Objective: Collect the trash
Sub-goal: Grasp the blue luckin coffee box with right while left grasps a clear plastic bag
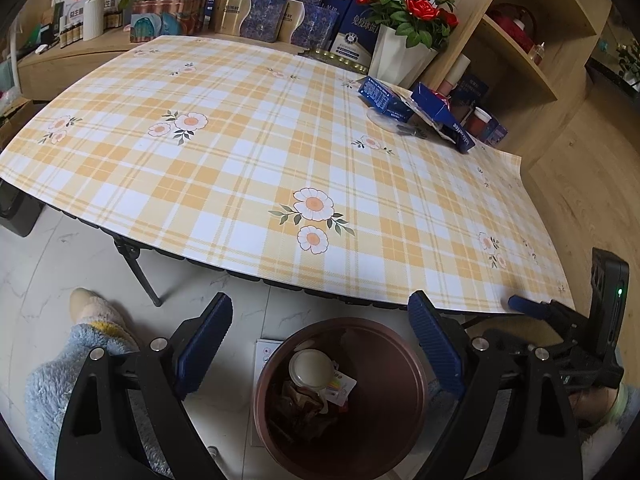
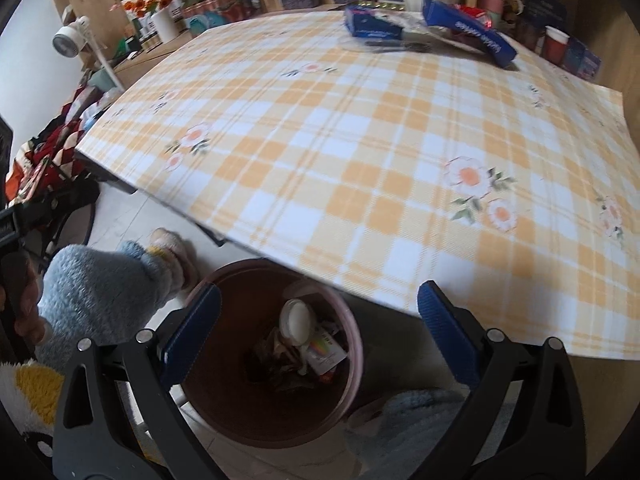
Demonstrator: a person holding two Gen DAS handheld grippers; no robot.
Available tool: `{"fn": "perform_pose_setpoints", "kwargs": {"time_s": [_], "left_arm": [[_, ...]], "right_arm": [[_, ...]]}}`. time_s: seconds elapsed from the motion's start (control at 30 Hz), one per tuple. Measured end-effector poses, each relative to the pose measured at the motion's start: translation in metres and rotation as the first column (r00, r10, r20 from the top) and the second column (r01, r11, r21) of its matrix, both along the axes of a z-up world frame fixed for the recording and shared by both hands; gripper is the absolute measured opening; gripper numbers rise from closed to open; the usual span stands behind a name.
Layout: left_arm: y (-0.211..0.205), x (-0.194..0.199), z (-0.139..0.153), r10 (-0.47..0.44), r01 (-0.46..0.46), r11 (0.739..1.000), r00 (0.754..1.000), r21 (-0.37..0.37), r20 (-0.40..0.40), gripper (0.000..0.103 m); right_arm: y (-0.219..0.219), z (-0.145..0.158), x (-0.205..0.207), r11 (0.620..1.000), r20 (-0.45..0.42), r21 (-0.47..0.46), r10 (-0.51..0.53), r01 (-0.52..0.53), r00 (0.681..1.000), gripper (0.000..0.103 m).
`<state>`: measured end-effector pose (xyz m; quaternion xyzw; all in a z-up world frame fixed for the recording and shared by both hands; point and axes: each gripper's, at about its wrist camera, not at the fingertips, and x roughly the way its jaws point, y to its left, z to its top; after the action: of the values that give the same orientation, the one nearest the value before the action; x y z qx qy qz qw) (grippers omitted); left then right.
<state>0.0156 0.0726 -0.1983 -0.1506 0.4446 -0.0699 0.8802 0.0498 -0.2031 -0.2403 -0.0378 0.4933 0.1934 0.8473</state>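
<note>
A round brown bin (image 1: 404,364) (image 2: 224,408) stands on the floor under the near edge of the table. Inside lie a pale round lid (image 1: 312,368) (image 2: 298,318), a white card with rainbow print (image 1: 340,390) (image 2: 324,354) and dark crumpled wrappers. Both grippers hover above the bin. My left gripper (image 1: 324,344) is open and empty. My right gripper (image 2: 320,328) is open wide with nothing between its fingers. At the table's far right lie blue cartons (image 1: 384,96) (image 2: 370,22), a long blue box (image 1: 444,114) (image 2: 468,32) and clear plastic wrap.
The table (image 1: 240,168) carries a yellow plaid cloth with flowers. A vase of red roses (image 1: 404,20), stacked boxes and a wooden shelf (image 1: 532,40) stand behind it. A person's fuzzy blue sleeves and slippered feet (image 1: 96,312) (image 2: 172,256) are beside the bin. The right gripper's body (image 1: 576,320) shows at the left view's edge.
</note>
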Motion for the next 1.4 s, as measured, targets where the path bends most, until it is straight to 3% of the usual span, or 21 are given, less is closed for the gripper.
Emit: {"fn": "perform_pose_setpoints", "kwargs": {"time_s": [0.23, 0.47, 0.67, 0.77, 0.9, 1.03, 1.1, 1.27, 1.33, 1.37, 1.4], "left_arm": [[-0.003, 0.029, 0.006, -0.014, 0.013, 0.998, 1.000, -0.068, -0.008, 0.087], [-0.036, 0.101, 0.018, -0.110, 0.111, 0.986, 0.994, -0.127, 0.016, 0.087], [-0.079, 0.196, 0.016, -0.158, 0.155, 0.944, 0.987, -0.292, 0.015, 0.072], [-0.098, 0.251, 0.007, -0.149, 0.128, 0.919, 0.988, -0.373, -0.029, 0.061], [-0.113, 0.305, -0.005, -0.117, 0.071, 0.889, 0.990, -0.453, -0.074, 0.059], [-0.120, 0.336, -0.018, -0.094, 0.029, 0.878, 0.989, -0.478, -0.112, 0.056], [-0.122, 0.346, -0.025, -0.087, 0.013, 0.870, 0.988, -0.492, -0.127, 0.050], [-0.125, 0.364, -0.038, -0.080, -0.009, 0.829, 0.988, -0.559, -0.135, 0.044], [-0.128, 0.369, -0.040, -0.089, -0.001, 0.829, 0.987, -0.559, -0.134, 0.034], [-0.129, 0.370, -0.041, -0.097, 0.007, 0.834, 0.986, -0.552, -0.133, 0.018], [-0.130, 0.372, -0.041, -0.100, 0.012, 0.841, 0.986, -0.540, -0.134, 0.009]], "right_arm": [[-0.023, 0.014, 0.026, 0.997, 0.075, -0.046, -0.055, 0.059, 0.996, 0.097], [-0.047, 0.025, 0.064, 0.992, 0.125, -0.042, -0.109, 0.115, 0.986, 0.097], [-0.064, 0.032, 0.100, 0.987, 0.173, -0.050, -0.139, 0.150, 0.975, 0.097], [-0.070, 0.035, 0.118, 0.985, 0.209, -0.078, -0.134, 0.154, 0.969, 0.097], [-0.074, 0.039, 0.141, 0.977, 0.276, -0.148, -0.106, 0.151, 0.955, 0.097], [-0.080, 0.041, 0.165, 0.965, 0.316, -0.211, -0.082, 0.154, 0.945, 0.096], [-0.082, 0.043, 0.175, 0.963, 0.329, -0.223, -0.073, 0.153, 0.941, 0.096], [-0.084, 0.041, 0.196, 0.959, 0.340, -0.244, -0.053, 0.142, 0.939, 0.096], [-0.085, 0.039, 0.207, 0.957, 0.351, -0.254, -0.046, 0.142, 0.935, 0.095], [-0.085, 0.038, 0.212, 0.953, 0.359, -0.266, -0.041, 0.145, 0.932, 0.095], [-0.085, 0.037, 0.217, 0.950, 0.367, -0.275, -0.038, 0.148, 0.930, 0.092]]}}
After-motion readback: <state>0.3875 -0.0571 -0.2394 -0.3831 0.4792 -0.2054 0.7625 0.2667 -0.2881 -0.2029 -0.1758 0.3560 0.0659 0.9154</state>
